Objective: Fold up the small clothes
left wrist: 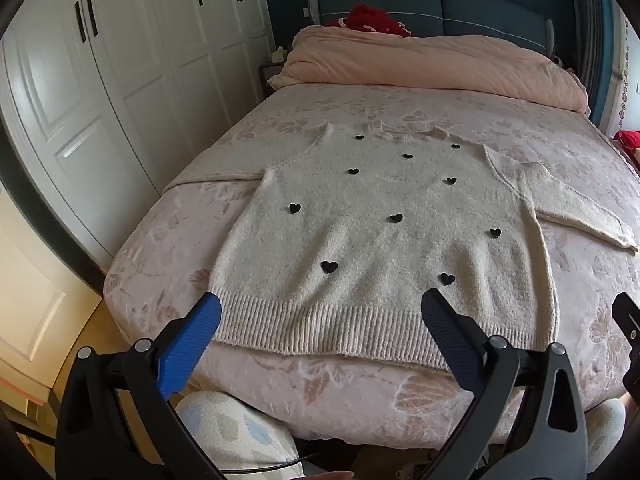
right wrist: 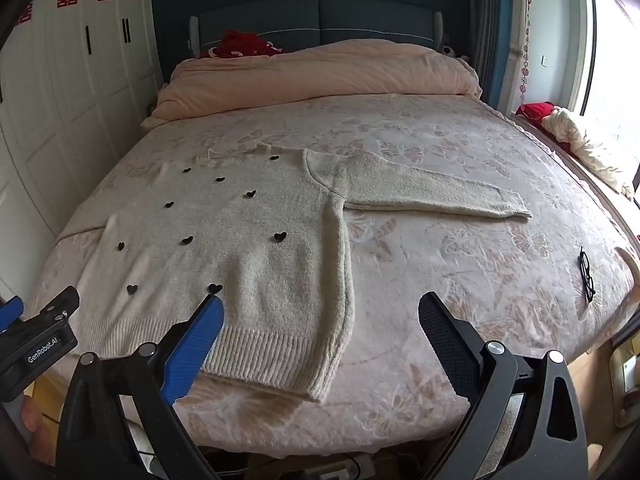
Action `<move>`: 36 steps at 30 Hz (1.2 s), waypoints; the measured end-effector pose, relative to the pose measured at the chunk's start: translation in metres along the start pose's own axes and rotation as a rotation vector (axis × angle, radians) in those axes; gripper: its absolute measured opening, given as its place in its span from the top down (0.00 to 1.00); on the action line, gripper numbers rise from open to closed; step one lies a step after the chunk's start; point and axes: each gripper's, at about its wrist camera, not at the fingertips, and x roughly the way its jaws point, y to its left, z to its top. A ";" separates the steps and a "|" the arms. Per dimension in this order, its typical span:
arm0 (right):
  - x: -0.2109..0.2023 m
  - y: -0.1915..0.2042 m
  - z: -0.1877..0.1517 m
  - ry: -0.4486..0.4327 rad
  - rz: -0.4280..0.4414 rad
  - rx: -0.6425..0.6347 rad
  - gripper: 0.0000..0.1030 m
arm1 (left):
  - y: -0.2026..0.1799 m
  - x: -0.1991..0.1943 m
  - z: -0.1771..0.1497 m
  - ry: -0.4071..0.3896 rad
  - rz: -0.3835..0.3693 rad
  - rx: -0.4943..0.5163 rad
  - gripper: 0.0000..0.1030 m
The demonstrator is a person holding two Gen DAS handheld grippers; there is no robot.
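Observation:
A cream knit sweater point(left wrist: 380, 232) with small black hearts lies flat, front up, on the bed, hem toward me, both sleeves spread sideways. It also shows in the right wrist view point(right wrist: 240, 248), with its right sleeve point(right wrist: 432, 192) stretched out. My left gripper point(left wrist: 320, 308) is open and empty, hovering just above the ribbed hem point(left wrist: 320, 328). My right gripper point(right wrist: 320, 312) is open and empty, above the sweater's lower right corner point(right wrist: 320, 380). The left gripper's body shows at the left edge of the right wrist view point(right wrist: 36, 344).
The bed point(right wrist: 460, 288) has a pink butterfly-print cover. A rolled peach duvet point(right wrist: 320, 76) lies at the head, with a red item point(right wrist: 240, 46) behind it. Black glasses point(right wrist: 587, 276) lie at the bed's right. White wardrobe doors point(left wrist: 100, 92) stand left.

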 end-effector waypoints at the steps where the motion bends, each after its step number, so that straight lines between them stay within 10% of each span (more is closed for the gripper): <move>1: 0.000 0.000 0.000 0.002 0.001 0.001 0.06 | 0.000 0.000 0.000 0.006 -0.001 0.004 0.05; 36: -0.005 0.007 -0.003 0.004 0.030 0.002 0.06 | -0.002 -0.006 -0.001 -0.006 0.006 0.021 0.05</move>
